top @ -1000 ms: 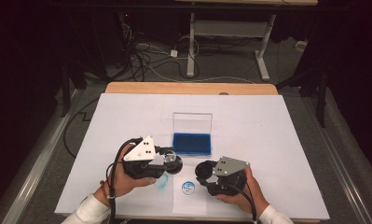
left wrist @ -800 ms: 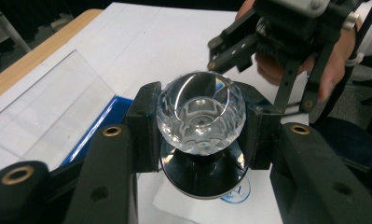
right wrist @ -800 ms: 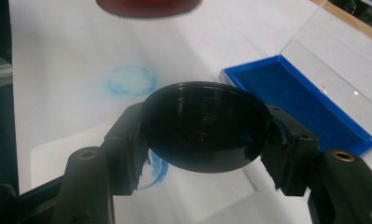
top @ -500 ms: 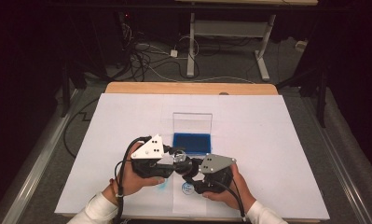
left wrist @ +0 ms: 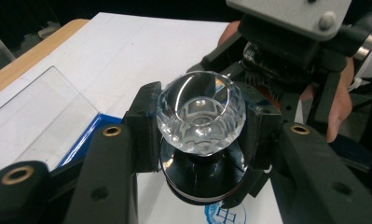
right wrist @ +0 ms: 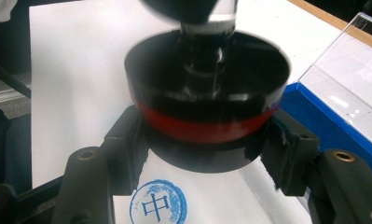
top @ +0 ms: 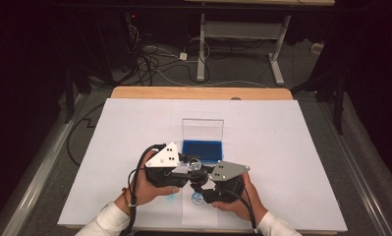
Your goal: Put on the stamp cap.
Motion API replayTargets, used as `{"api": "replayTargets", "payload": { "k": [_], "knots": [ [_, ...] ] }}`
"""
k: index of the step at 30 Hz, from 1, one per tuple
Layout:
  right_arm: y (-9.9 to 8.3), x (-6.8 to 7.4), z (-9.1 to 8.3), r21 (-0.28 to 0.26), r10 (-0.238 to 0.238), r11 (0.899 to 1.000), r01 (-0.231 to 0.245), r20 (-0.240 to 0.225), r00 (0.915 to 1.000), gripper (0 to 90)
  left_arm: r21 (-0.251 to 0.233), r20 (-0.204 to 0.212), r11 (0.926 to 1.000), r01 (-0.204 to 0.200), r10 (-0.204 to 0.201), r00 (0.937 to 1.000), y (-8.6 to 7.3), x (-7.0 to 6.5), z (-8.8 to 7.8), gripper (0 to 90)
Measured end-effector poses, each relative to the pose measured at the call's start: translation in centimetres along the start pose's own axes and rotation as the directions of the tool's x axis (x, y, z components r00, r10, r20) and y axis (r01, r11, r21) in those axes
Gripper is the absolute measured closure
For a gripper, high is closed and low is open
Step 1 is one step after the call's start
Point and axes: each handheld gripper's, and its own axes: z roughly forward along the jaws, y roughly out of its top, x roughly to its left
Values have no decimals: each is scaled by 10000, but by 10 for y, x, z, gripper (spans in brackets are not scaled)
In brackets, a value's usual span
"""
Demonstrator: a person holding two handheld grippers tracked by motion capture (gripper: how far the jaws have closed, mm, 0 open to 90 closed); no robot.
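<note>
While left fingers [left wrist: 200, 135] grip the stamp's crystal knob [left wrist: 201, 112], right fingers [right wrist: 207, 154] clamp its base [right wrist: 207, 100].

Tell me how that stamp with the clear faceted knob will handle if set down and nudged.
The round black stamp with the clear faceted knob is probably rigid. Its smooth facets may be slippery. Its wide flat base should resist tipping; on its side it would likely roll.
</note>
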Motion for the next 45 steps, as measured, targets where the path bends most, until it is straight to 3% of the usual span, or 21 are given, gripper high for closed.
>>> {"api": "replayTargets", "payload": {
  "k": [9, 15, 23, 30, 43, 45],
  "knots": [
    [-1, 0, 0, -47, 96, 9999, -97, -82, 9999, 387, 229, -151, 9997, -61, 64, 9999, -3, 0, 5, 546],
    [-2, 0, 0, -32, 159, 9999, -159, -122, 9998, 386, 86, 20, 9999, 105, -106, 9999, -5, 1, 8, 546],
    [-3, 0, -1, -150, 278, 9995, -281, -182, 9994, 388, -173, 236, 9990, 416, -412, 9989, -9, 4, 9, 546],
    [-3, 1, -3, -186, 339, 9992, -341, -133, 9993, 388, -606, 561, 9933, 988, -955, 9938, -16, 8, 9, 545],
    [-4, 2, -4, -118, 192, 9997, -192, 7, 9998, 388, -789, 448, 9921, 977, -943, 9945, -19, 4, 10, 546],
    [-3, 2, -5, -143, 158, 9998, -158, 6, 9999, 389, -823, 351, 9931, 830, -804, 9961, -18, 1, 9, 545]
  ]
}}
